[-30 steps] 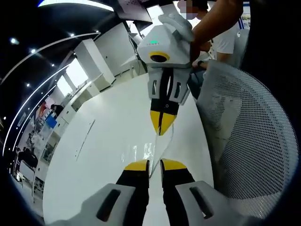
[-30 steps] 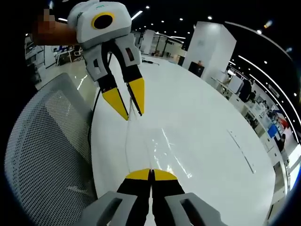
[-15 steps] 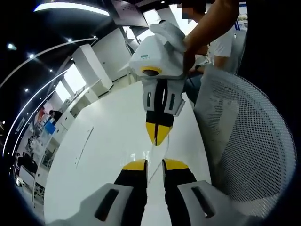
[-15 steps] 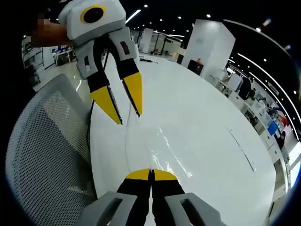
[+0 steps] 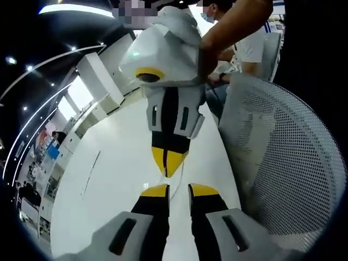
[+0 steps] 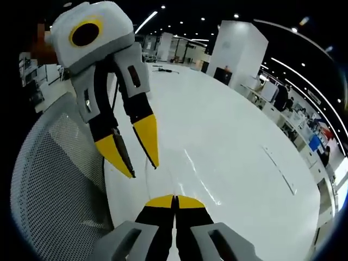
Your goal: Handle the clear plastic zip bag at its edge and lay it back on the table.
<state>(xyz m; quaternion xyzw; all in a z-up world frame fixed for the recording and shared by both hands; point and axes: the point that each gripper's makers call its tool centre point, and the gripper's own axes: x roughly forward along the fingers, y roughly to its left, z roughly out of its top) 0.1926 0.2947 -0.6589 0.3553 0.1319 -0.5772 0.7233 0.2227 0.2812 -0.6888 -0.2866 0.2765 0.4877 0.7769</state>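
Observation:
The clear plastic zip bag [image 6: 191,173] lies mostly flat on the white table [image 6: 239,130], creased and glinting. My right gripper [image 6: 174,200] is shut on the bag's near edge, yellow tips pressed together. Close above the same edge hangs my left gripper [image 6: 143,171], its yellow fingers spread apart with nothing between them. In the left gripper view my left gripper [image 5: 179,190] stands open at the bottom. My right gripper [image 5: 169,166] points down right in front of it, tips together, held by a gloved hand.
A grey mesh chair back [image 5: 283,157] stands against the table's edge, also in the right gripper view [image 6: 51,185]. A thin strip [image 6: 280,169] lies far across the table. A person [image 5: 258,43] sits behind the chair. Office furniture lines the background.
My left gripper's jaws have spread wider and let go of the bag's edge. The two grippers have drawn closer together. The right gripper stays shut on the bag.

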